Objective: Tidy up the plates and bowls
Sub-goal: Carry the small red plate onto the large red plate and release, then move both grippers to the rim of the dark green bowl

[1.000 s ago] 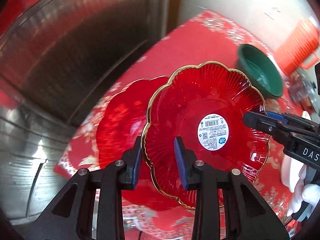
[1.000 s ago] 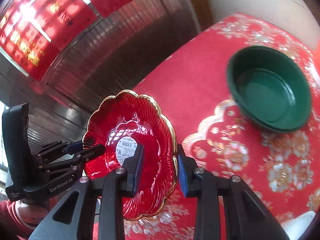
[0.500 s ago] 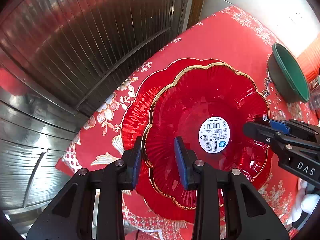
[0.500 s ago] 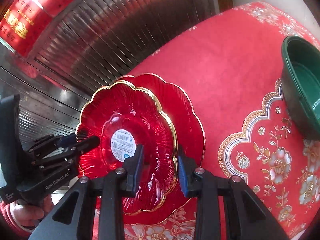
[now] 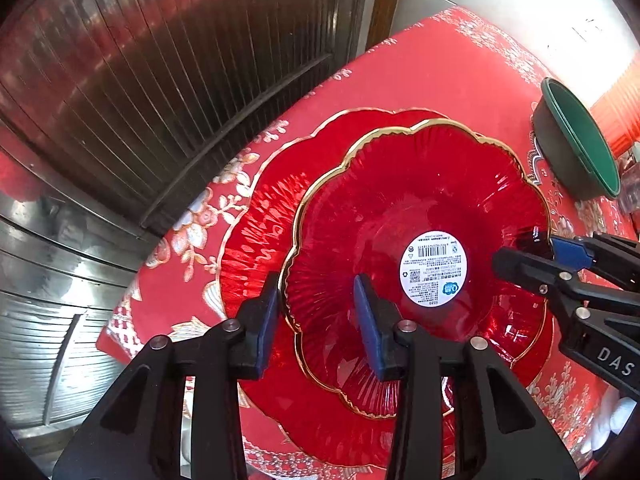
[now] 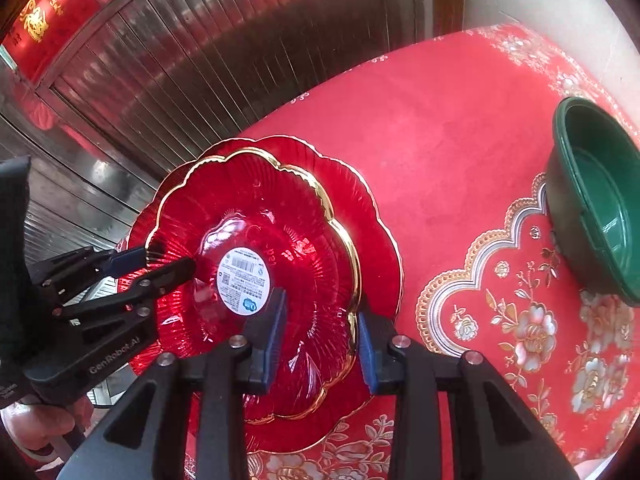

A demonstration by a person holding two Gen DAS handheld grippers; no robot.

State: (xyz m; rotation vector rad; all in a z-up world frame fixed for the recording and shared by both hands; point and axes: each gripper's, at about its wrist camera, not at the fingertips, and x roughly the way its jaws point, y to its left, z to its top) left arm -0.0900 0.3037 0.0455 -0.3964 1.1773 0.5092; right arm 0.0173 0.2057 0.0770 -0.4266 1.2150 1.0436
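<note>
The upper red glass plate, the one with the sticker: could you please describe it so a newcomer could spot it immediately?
On the red floral tablecloth, left of the green bowl, two scalloped red plates overlap. The upper red glass plate has the round white barcode sticker.

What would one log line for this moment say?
left gripper: straddles rim of labelled red plate | right gripper: straddles opposite rim | plate: above larger red plate | green bowl: apart
</note>
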